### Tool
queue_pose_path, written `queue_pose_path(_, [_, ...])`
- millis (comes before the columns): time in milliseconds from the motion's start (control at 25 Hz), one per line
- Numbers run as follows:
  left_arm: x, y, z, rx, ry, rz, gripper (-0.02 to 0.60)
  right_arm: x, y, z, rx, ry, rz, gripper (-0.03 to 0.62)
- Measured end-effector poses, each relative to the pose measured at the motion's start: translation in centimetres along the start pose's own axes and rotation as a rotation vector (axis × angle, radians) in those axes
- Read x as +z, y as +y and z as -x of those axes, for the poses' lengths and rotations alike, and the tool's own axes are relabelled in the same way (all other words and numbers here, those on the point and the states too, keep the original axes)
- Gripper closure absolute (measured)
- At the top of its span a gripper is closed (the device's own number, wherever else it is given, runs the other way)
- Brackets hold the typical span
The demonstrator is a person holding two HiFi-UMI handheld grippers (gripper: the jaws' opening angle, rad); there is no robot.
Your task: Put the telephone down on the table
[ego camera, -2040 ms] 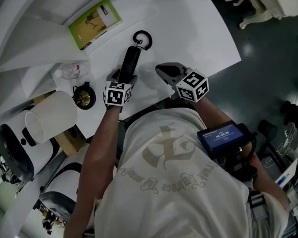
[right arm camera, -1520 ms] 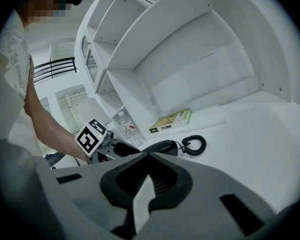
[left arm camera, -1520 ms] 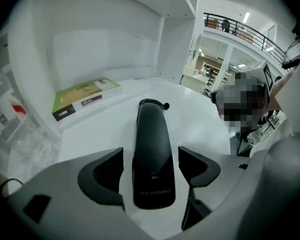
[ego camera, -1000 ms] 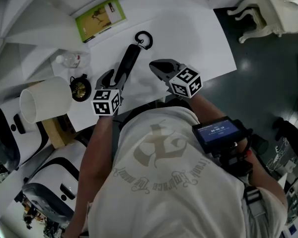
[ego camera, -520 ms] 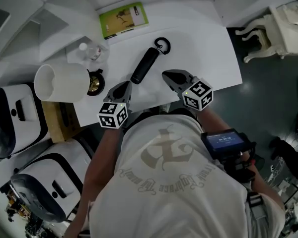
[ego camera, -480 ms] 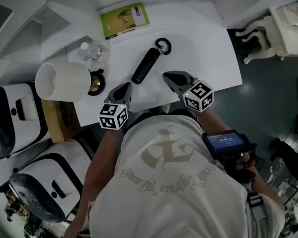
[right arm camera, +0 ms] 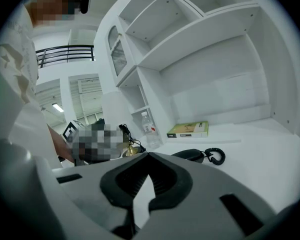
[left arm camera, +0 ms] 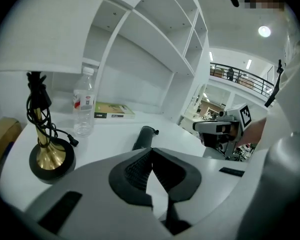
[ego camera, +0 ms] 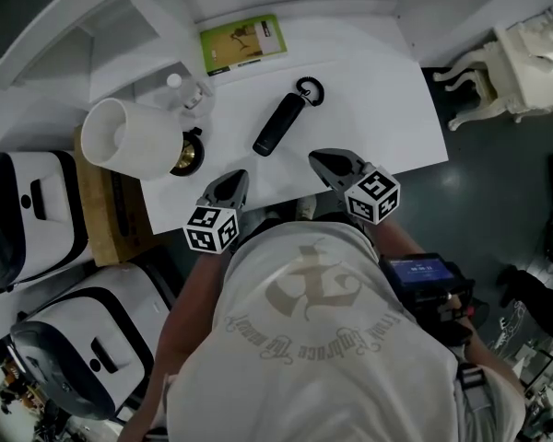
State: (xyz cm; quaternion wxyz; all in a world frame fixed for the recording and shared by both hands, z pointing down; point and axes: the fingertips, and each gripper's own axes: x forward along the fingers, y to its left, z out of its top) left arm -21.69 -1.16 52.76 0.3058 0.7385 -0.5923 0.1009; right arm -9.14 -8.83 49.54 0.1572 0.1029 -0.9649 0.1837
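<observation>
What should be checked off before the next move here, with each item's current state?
1. Telephone lying flat on table: ok.
2. Left gripper shut, nothing between its jaws: ok.
3. Right gripper shut, nothing between its jaws: ok.
4. Both grippers apart from telephone, near the table's front edge: ok.
5. Telephone apart from lamp base and bottle: ok.
6. Cord free of tangles: cannot tell.

The white table [ego camera: 387, 109] bears a black telephone [ego camera: 278, 124], green book [ego camera: 243, 43], bottle [ego camera: 189, 93] and lamp [ego camera: 186, 155].
</observation>
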Motion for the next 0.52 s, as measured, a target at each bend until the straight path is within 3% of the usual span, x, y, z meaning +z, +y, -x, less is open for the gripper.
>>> queue_pose_path(520, [-1.6, -0.2, 2.1, -0.013, 0.003, -0.002, 0.569, -0.9, 2.6, 0.5, -0.023, -0.009, 0.0, 0.579])
